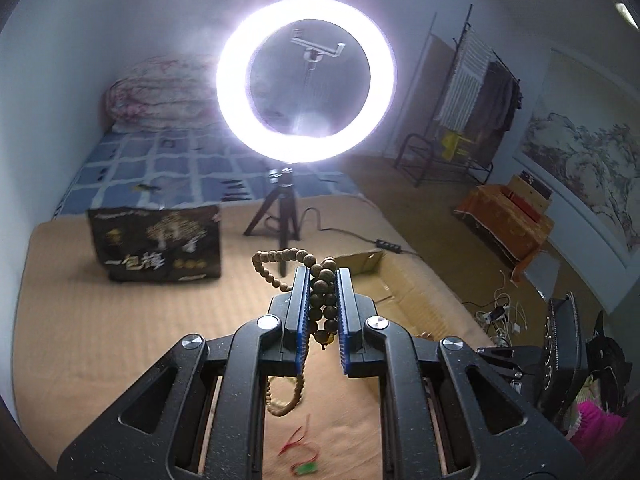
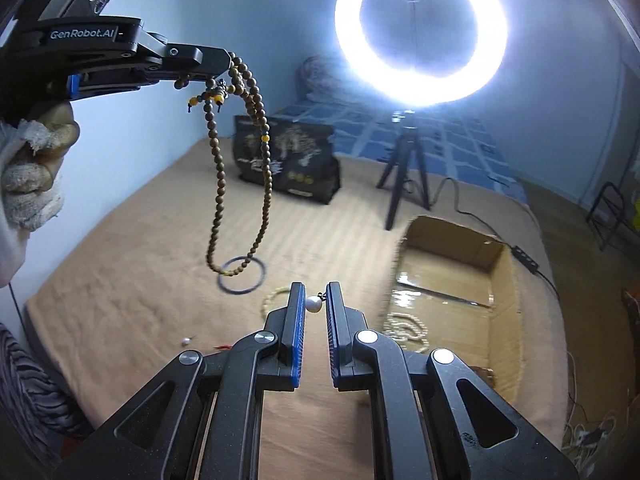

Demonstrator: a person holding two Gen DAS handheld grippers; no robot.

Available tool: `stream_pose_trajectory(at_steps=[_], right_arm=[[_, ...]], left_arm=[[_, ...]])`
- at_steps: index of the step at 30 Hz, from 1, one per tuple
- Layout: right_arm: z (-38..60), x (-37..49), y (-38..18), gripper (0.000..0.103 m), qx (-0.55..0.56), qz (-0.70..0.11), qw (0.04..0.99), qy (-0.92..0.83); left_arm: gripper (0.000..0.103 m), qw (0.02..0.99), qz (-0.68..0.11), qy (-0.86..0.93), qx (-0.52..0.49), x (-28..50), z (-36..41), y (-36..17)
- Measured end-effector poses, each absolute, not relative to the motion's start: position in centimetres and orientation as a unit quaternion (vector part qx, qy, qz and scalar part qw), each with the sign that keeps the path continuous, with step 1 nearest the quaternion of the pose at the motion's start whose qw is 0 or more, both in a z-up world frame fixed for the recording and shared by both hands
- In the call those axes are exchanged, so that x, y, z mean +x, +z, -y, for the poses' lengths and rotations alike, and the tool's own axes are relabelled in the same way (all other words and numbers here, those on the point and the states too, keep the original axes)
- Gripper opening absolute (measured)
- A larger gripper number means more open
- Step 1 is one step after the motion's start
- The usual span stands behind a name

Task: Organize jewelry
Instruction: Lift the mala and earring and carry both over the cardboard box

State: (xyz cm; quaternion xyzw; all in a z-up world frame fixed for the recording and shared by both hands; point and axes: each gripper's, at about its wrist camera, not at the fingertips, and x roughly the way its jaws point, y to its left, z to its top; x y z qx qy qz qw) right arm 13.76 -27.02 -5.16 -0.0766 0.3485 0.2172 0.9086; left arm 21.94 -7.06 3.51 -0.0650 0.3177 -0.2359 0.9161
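My left gripper (image 1: 323,276) is shut on a brown wooden bead necklace (image 1: 325,300), held high above the tan mat. In the right wrist view the left gripper (image 2: 224,68) is at the upper left and the necklace (image 2: 220,184) hangs from it in long loops. My right gripper (image 2: 316,292) is shut on a white pearl bead (image 2: 313,304) with a dark string end. An open cardboard box (image 2: 500,280) lies to the right of it, with a pale bead string (image 2: 404,328) at its near left side. A dark ring bangle (image 2: 262,276) lies on the mat.
A lit ring light (image 2: 420,36) on a black tripod (image 2: 404,168) stands behind the box, its cable running right. A black printed bag (image 2: 288,156) stands at the back. A loose pearl (image 2: 185,342) and red thread (image 1: 298,442) lie on the mat (image 2: 140,280).
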Motion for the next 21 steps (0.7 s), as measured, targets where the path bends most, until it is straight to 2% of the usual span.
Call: stream_pose_trajectory(at_steps=[13, 21], right_arm=[[34.8, 16.4, -5.1, 0.009, -0.034, -0.358, 0.923, 0.139], [36.3, 18.0, -6.4, 0.009, -0.025, -0.377, 0.918, 0.117]], left_arm=[[0.011, 0.907, -0.306, -0.287, -0.046, 26.0, 16.4, 3.8], [0.011, 0.898, -0.33, -0.288, -0.035, 29.2, 20.7, 0.9]])
